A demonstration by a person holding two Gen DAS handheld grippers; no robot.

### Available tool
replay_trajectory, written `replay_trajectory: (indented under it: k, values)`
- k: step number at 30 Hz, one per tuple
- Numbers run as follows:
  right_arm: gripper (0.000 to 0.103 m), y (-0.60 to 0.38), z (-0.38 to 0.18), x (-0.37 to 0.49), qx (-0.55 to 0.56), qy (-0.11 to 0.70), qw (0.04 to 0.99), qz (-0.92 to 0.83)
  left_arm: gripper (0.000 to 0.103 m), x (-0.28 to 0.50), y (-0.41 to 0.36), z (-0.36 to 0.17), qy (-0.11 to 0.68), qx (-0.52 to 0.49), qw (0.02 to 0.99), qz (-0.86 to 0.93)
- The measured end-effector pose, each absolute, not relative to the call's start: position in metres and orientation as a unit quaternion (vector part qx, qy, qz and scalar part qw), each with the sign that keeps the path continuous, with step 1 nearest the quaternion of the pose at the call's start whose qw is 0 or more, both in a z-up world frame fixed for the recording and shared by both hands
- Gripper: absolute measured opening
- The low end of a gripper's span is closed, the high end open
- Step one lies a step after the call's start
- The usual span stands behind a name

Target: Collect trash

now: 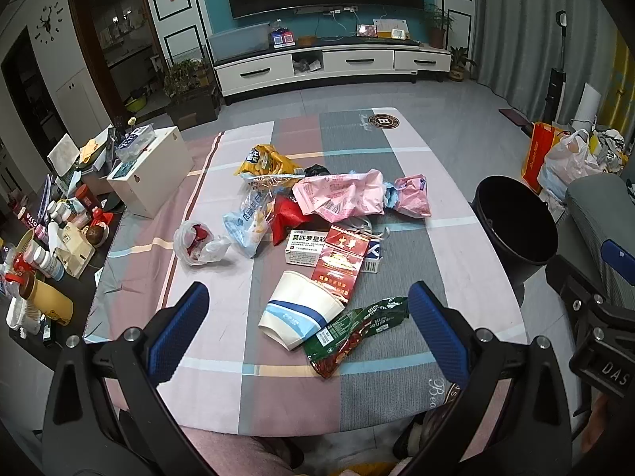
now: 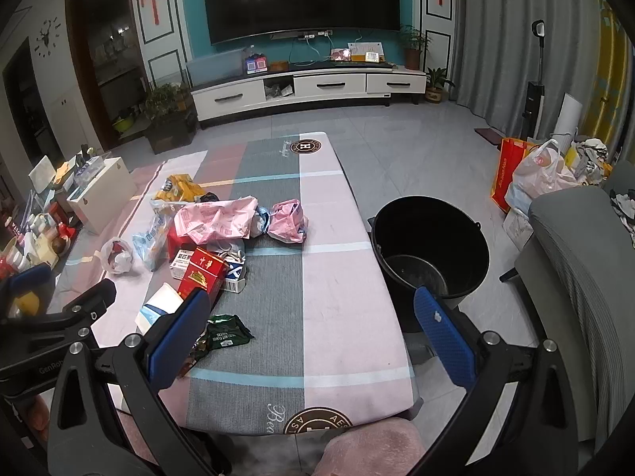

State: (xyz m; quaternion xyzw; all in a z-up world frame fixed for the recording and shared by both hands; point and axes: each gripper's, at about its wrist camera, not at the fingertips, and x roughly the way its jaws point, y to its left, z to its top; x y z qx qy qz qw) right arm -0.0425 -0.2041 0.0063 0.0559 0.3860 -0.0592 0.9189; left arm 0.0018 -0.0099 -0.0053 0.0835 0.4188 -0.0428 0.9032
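Observation:
Trash lies in a pile on the cloth-covered table (image 1: 397, 377). Nearest is a white and blue paper cup (image 1: 297, 311) on its side and a green snack wrapper (image 1: 357, 327). Behind them are a red cigarette box (image 1: 339, 263), a white medicine box (image 1: 305, 246), pink plastic bags (image 1: 349, 194), a yellow snack bag (image 1: 266, 160) and a knotted clear bag (image 1: 198, 242). A black bucket (image 2: 430, 246) stands on the floor right of the table. My left gripper (image 1: 307, 325) is open and empty above the cup and wrapper. My right gripper (image 2: 313, 333) is open and empty over the table's near right part.
A white box (image 1: 154, 174) and many bottles and jars (image 1: 43, 254) crowd the table's left side. A grey chair (image 2: 575, 277) stands right of the bucket. Shopping bags (image 2: 535, 174) sit on the floor beyond it. A TV cabinet (image 2: 309, 87) lines the far wall.

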Motion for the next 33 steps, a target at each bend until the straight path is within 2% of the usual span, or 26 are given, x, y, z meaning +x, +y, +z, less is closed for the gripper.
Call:
replay_trajectory:
  k: [12,18,25,29,33]
  values:
    - [0.100,-0.198,-0.010,-0.035,0.064,0.393,0.916,-0.048,0.100,0.014,0.000,-0.020,0.429,0.053,0.900,-0.058]
    - [0.101,-0.191,-0.058,-0.018,0.087,0.432,0.898,0.009,0.100,0.041,0.035,-0.063,0.474,-0.018,0.877,-0.072]
    - [0.100,-0.175,-0.122,-0.008,0.181,0.493,0.845,0.101,0.100,0.058,0.078,-0.132,0.520,-0.096,0.843,-0.097]
    - [0.100,-0.155,-0.145,-0.005,0.211,0.507,0.823,0.144,0.100,0.062,0.083,-0.157,0.516,-0.093,0.844,-0.115]
    - [0.093,-0.132,-0.156,0.000,0.218,0.514,0.813,0.165,0.097,0.078,0.084,-0.170,0.513,-0.097,0.840,-0.144]
